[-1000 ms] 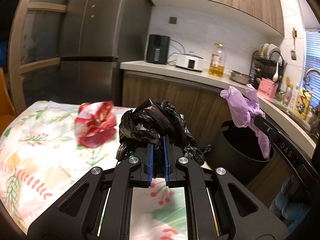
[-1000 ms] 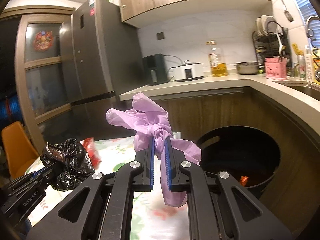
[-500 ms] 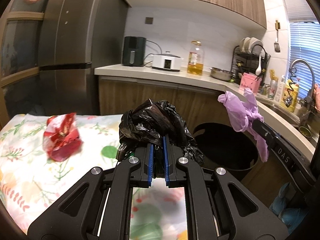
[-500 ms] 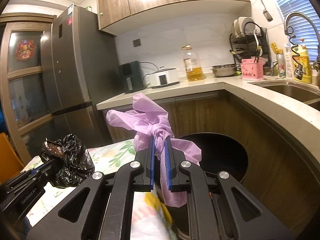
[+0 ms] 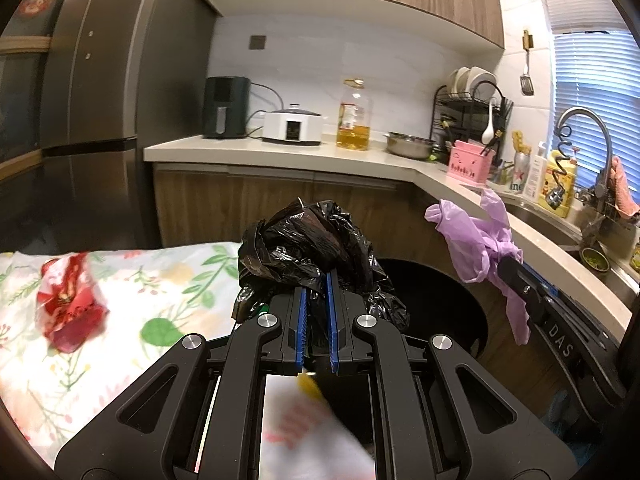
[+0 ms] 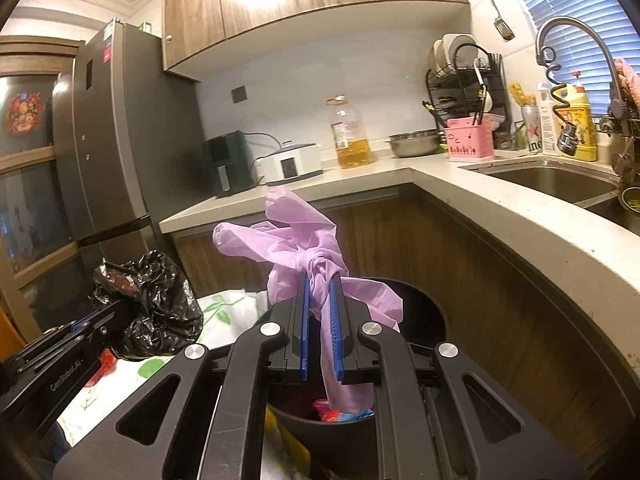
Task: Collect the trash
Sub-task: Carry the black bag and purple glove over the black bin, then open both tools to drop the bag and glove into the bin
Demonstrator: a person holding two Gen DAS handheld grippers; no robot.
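The right gripper point(image 6: 320, 320) pinches a knotted purple bag point(image 6: 298, 240) above the black bin point(image 6: 424, 312); its long axis stands nearly upright, the tail hanging toward 6 o'clock. The left gripper point(image 5: 316, 312) pinches a crumpled black bag point(image 5: 308, 240) at the bin's 9 o'clock edge. Best to bring each bag fully above the opening before releasing.
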